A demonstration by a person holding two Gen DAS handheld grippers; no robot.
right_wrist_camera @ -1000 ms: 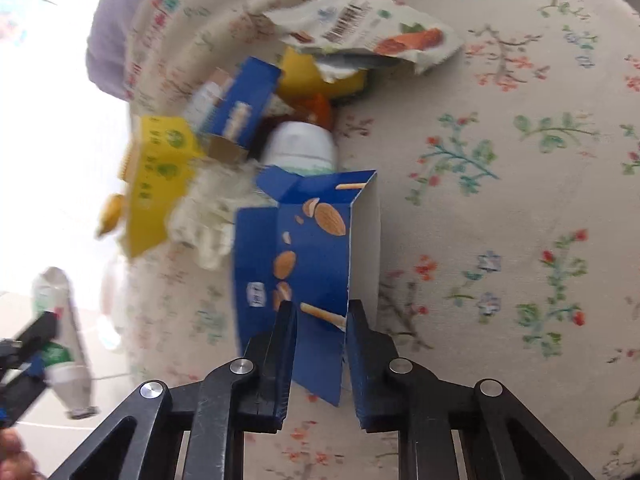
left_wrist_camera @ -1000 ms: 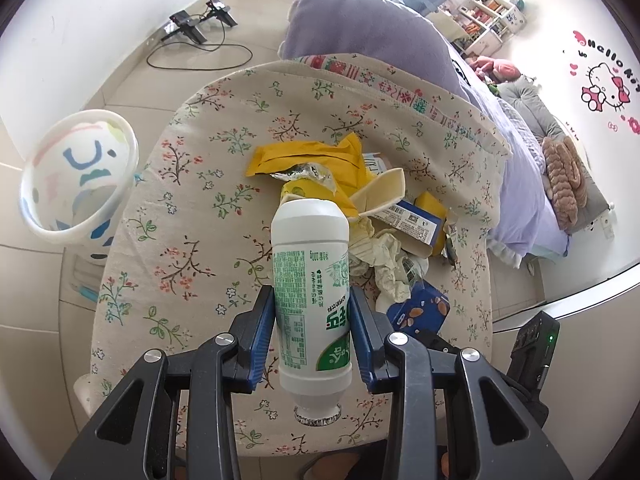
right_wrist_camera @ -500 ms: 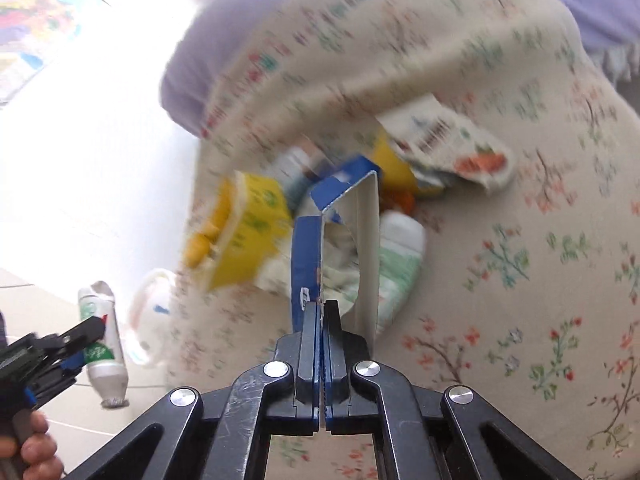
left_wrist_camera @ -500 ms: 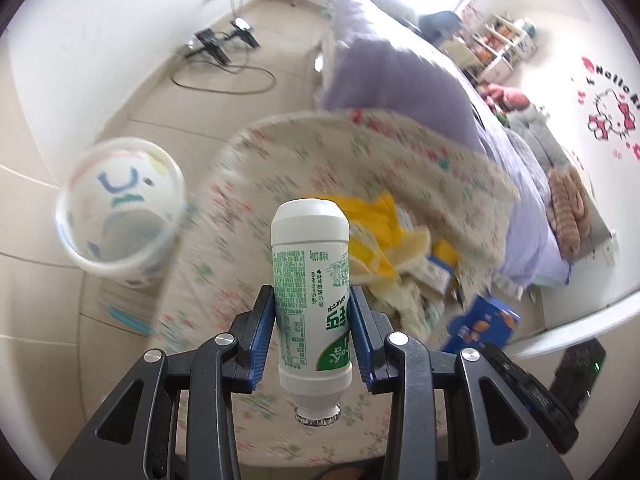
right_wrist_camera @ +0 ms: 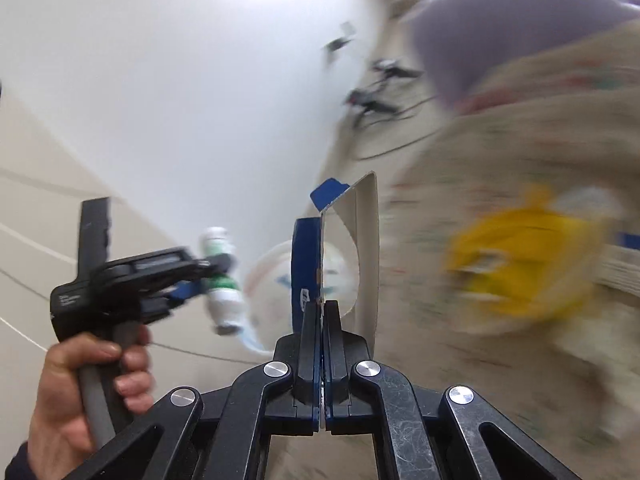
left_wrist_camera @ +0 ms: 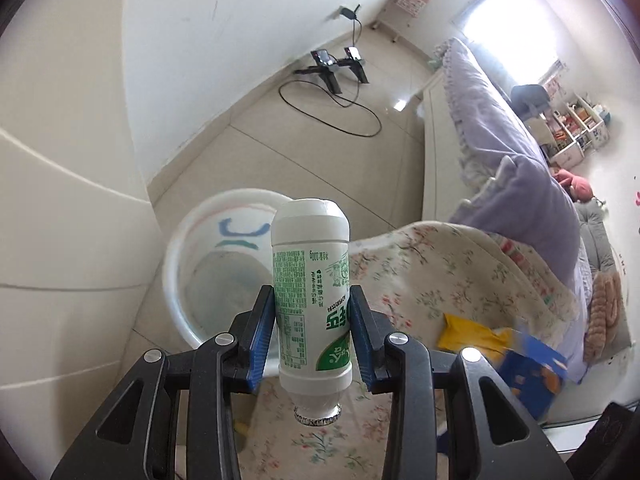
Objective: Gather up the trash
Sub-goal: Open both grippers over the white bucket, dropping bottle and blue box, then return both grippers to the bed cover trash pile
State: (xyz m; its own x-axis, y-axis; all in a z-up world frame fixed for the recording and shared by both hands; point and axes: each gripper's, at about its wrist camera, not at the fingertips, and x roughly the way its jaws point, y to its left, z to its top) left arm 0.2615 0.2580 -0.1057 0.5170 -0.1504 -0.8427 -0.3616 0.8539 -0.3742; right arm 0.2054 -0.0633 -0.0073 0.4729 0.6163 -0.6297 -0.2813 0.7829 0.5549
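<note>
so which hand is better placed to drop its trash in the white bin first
Left, probably. The left gripper holds the white plastic bottle with the green label right in front of the white bin's opening. The right gripper, shut on the blue cardboard box, looks farther back.

left wrist: close, down toward bin (left_wrist_camera: 188,264) | right wrist: leftward, blurred | shared: bin, bottle (right_wrist_camera: 222,276)

The white bin (left_wrist_camera: 224,272) is open at the top with nothing over its mouth. The wall (left_wrist_camera: 72,184) stands close behind it. The flowery table (left_wrist_camera: 448,280) sits just beside it. The floor (left_wrist_camera: 320,148) past the bin is bare up to a black stand (left_wrist_camera: 334,66) and cable.
</note>
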